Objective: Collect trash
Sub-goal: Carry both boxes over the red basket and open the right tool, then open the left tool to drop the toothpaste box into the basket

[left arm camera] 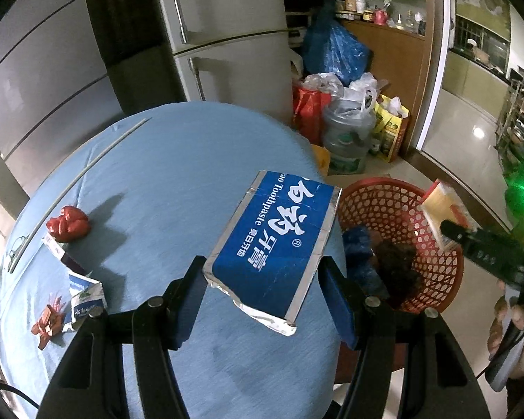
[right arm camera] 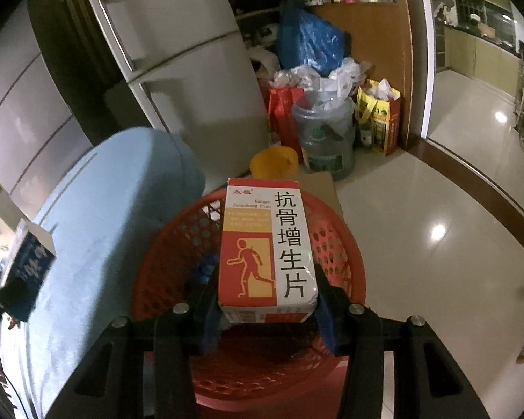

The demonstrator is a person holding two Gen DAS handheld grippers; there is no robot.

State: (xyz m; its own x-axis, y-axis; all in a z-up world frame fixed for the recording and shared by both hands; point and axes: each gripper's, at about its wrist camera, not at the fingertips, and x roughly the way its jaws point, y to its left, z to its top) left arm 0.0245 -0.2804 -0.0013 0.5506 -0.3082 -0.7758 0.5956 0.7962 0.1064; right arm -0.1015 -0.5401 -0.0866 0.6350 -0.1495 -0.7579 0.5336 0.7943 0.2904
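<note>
Left gripper (left arm camera: 263,272) clamps a flattened blue cardboard toothpaste box (left arm camera: 276,241) with silver edges, white Chinese characters and the printed word "Toothpaste". The box is held above the round table with a light blue cloth (left arm camera: 157,174), near its right edge.

Right gripper (right arm camera: 267,300) grips an upright orange-and-white cardboard medicine box (right arm camera: 265,248) by its sides. Label: large black "抗骨增生片", small "Kanggu Zengsheng Pian", outline of a running figure on the orange panel. The box hangs directly over the red plastic mesh basket (right arm camera: 335,241), which stands on the pale tiled floor just beside the table. Dark clumps and something blue lie inside the basket.

On the cloth at the left: crumpled red wrapper (left arm camera: 68,225), torn white-and-blue carton pieces (left arm camera: 85,289), small red folded scrap (left arm camera: 49,321), thin grey rod (left arm camera: 84,171).

Behind: grey two-door fridge (left arm camera: 223,31), blue plastic bag (left arm camera: 335,49), clear water jug (left arm camera: 347,132), yellow bag (left arm camera: 391,129).
</note>
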